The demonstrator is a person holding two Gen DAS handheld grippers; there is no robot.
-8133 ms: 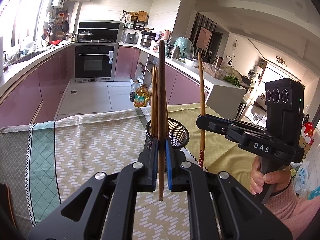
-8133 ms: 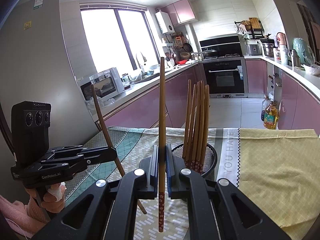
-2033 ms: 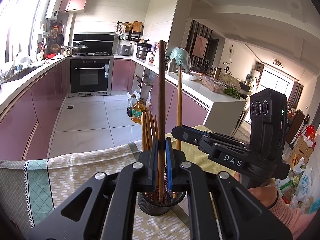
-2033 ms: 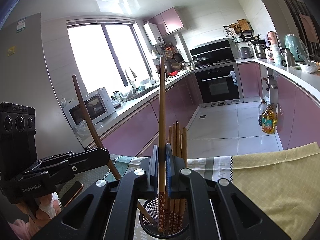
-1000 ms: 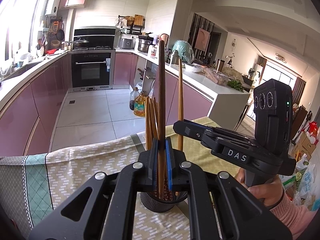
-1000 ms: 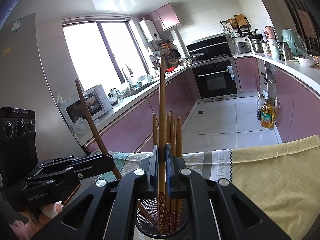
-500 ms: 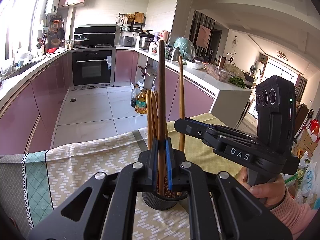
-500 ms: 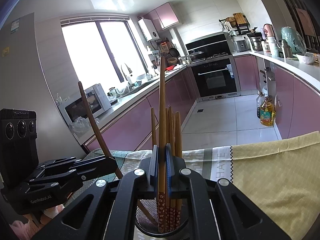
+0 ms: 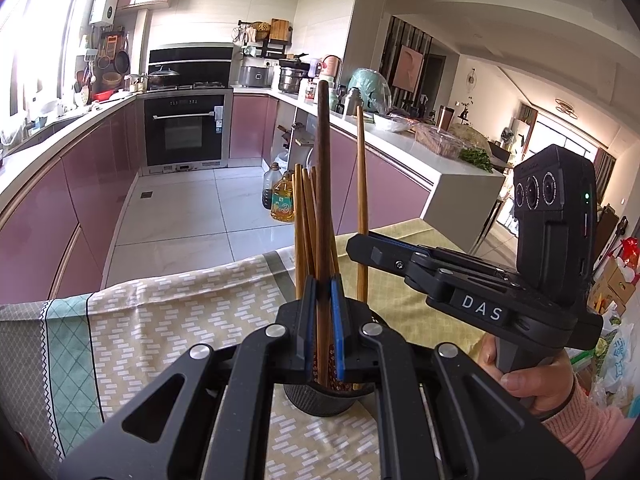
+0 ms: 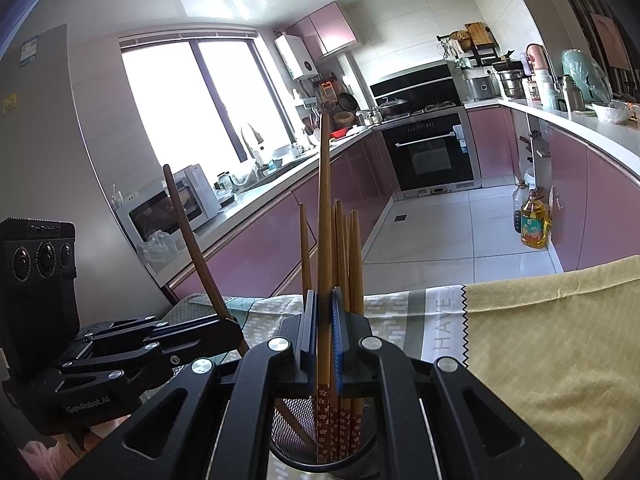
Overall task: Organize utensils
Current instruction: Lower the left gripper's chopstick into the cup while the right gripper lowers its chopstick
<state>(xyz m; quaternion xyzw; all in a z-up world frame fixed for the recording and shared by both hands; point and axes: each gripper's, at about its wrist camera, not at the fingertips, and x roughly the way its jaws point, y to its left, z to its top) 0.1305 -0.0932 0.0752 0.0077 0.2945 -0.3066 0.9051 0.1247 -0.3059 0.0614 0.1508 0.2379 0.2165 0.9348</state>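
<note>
Matt black plastic forms the left gripper (image 9: 323,320) and the right gripper (image 10: 323,328), each with bright metal rivets and smooth blue pads (image 9: 338,332) lining the fingers. A dark, smooth wooden chopstick (image 9: 322,200) and a lighter wooden chopstick (image 10: 324,240) with a glossy red flower-printed end stand with other wooden chopsticks (image 10: 352,256) in a black wire-mesh metal holder (image 9: 320,400). A woven cloth tablecloth (image 9: 160,320), matt and printed in yellow, grey and green, covers the table before glossy pink cabinet fronts (image 10: 260,248) and shiny pale floor tiles (image 9: 180,216).
</note>
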